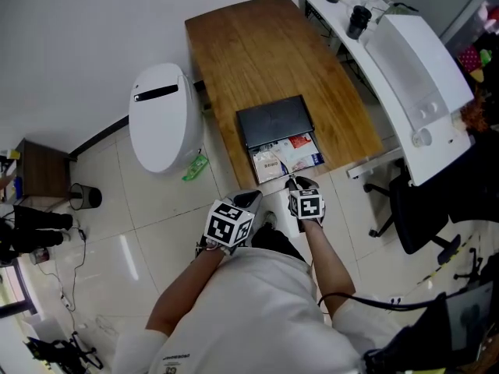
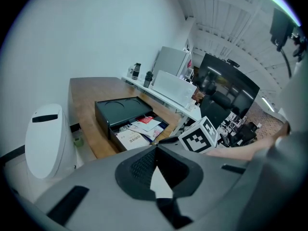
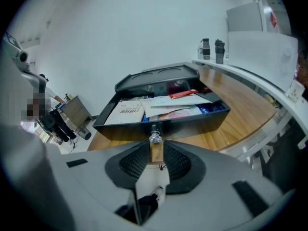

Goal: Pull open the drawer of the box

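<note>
Already out, black drawer (image 3: 202, 121) with papers (image 3: 126, 111); right hand-held gripper (image 3: 155, 147) tight on knob (image 3: 155, 138).

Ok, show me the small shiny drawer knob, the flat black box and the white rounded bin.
small shiny drawer knob (image 3: 154, 138), right gripper view, its round head.
flat black box (image 1: 274, 121), head view, its top.
white rounded bin (image 1: 162, 119), head view, its domed lid.

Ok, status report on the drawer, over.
Right hand-held gripper shut on knob. Left hand-held gripper shut, empty. Drawer open, papers inside. Nothing blocking it.
</note>
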### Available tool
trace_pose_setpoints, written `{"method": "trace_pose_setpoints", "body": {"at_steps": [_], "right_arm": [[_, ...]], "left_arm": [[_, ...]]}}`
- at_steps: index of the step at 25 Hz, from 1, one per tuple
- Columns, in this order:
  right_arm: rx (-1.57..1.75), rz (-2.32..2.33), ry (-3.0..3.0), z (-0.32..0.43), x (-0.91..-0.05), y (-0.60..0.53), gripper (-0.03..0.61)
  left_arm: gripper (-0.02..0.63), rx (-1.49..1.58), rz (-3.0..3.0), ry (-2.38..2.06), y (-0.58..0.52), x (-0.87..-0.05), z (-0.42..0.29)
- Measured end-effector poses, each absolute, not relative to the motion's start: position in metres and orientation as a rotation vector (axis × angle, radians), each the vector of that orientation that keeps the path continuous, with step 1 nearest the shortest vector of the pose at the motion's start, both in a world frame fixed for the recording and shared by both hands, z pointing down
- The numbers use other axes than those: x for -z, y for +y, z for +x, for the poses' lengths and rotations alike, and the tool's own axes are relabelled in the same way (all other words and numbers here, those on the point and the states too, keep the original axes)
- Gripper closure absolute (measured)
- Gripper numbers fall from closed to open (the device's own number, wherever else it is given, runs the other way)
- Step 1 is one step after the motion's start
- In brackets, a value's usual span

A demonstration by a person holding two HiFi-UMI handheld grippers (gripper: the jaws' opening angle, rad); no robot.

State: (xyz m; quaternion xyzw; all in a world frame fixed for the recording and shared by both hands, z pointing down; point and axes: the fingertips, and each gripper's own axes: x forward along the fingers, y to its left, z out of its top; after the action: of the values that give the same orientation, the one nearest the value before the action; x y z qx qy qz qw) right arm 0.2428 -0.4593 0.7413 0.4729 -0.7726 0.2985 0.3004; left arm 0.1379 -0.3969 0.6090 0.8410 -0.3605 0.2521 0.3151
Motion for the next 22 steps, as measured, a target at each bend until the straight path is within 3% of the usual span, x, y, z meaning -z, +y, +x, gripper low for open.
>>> {"method": "trace_pose_setpoints", "body": {"at_steps": [9, 10, 11, 22], "right_arm": [[-0.822, 1.469, -2.015, 0.259, -0.688, -0.428, 0.520], [-0.824, 1.502, -2.024, 0.258, -0.677, -0.425, 0.560], [-0.825, 1.530, -2.035, 0.254, -0.665, -0.422, 0.591], [-0.742, 1.674, -2.261, 0.174, -0.532, -0.434, 0.591]], "left_arm": [[0.613, -0.595, 2.308, -0.881, -0.419, -0.579, 0.105], [0.612, -0.588, 2.316, -0.875, -0.422, -0.575, 0.101], [0.612, -0.578, 2.321, -0.869, -0.423, -0.572, 0.096], [0.613, -0.441, 2.429, -0.816, -0.428, -0.526, 0.059]]}}
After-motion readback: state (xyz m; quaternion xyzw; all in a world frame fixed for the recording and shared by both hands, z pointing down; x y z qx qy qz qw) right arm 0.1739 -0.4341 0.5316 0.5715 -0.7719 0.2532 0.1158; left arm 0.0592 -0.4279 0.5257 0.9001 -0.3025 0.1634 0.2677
